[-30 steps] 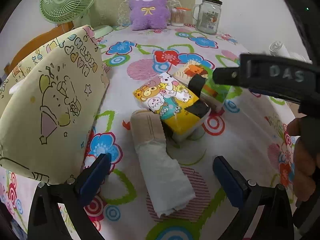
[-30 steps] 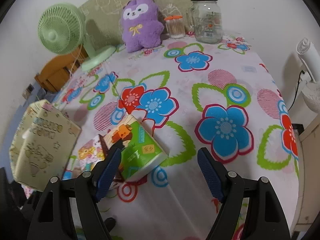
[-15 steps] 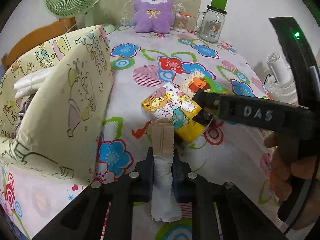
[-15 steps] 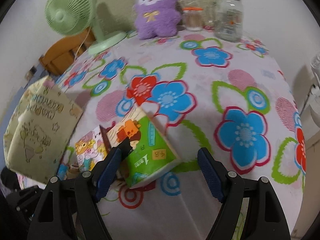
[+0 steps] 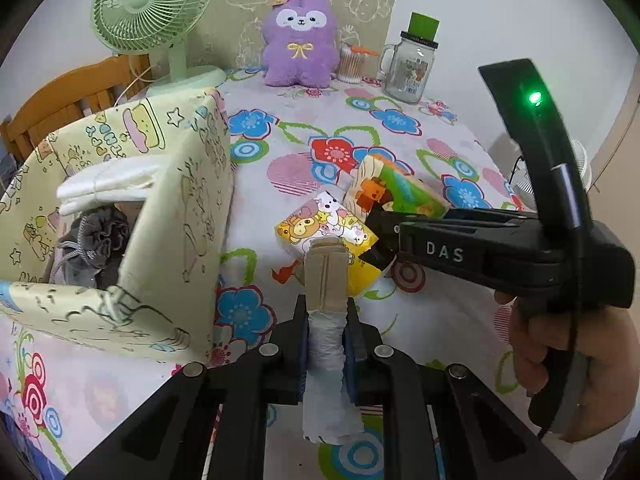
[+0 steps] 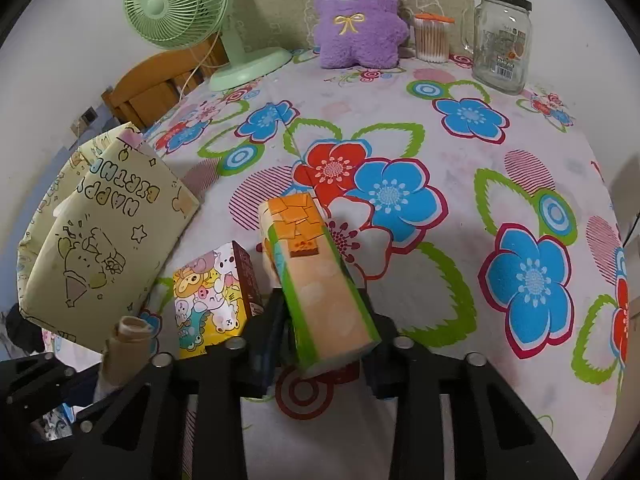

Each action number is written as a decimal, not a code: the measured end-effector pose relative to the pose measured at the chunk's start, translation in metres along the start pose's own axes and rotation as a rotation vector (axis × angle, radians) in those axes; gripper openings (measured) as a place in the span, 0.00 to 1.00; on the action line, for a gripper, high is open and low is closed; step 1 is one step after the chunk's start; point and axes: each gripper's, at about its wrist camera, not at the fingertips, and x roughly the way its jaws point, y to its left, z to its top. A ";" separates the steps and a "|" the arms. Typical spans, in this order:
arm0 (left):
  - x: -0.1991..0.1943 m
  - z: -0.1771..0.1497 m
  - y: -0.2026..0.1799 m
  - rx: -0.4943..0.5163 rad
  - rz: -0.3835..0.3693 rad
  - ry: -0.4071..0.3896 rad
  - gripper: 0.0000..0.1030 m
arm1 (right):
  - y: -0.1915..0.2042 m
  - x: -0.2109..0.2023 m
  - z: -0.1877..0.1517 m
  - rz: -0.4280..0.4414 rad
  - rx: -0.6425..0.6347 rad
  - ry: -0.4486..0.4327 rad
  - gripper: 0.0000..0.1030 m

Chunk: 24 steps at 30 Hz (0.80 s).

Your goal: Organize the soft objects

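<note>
Glossy plastic tissue pack (image 6: 210, 296), fuzzy plush toy (image 6: 358, 20) — glass jar (image 6: 502, 46)

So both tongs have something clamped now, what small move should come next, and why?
Probably carry the rolled socks, clamped in the left tongs, leftward over the open fabric bin and release there. The bin already holds a folded white cloth and a grey pouch. The right tongs, just closed on the green tissue pack, can follow.

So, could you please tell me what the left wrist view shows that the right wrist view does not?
Only the left wrist view shows the bag's inside: white cloth, grey pouch, plus the hand on the right tongs. Only the right wrist view shows the bag's lettering. Both share the rolled socks, green tissue pack, cartoon tissue pack and purple plush.
</note>
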 end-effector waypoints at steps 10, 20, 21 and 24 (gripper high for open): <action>-0.016 0.003 0.005 -0.007 -0.004 -0.030 0.12 | -0.004 -0.018 0.002 -0.027 0.048 -0.050 0.22; -0.037 0.005 0.007 -0.002 -0.016 -0.067 0.12 | 0.006 -0.049 0.000 -0.038 0.065 -0.106 0.22; -0.039 0.005 0.008 -0.002 -0.017 -0.071 0.12 | 0.008 -0.052 -0.001 -0.039 0.065 -0.111 0.22; -0.046 0.007 0.009 -0.003 -0.020 -0.086 0.12 | 0.015 -0.062 -0.002 -0.045 0.062 -0.128 0.22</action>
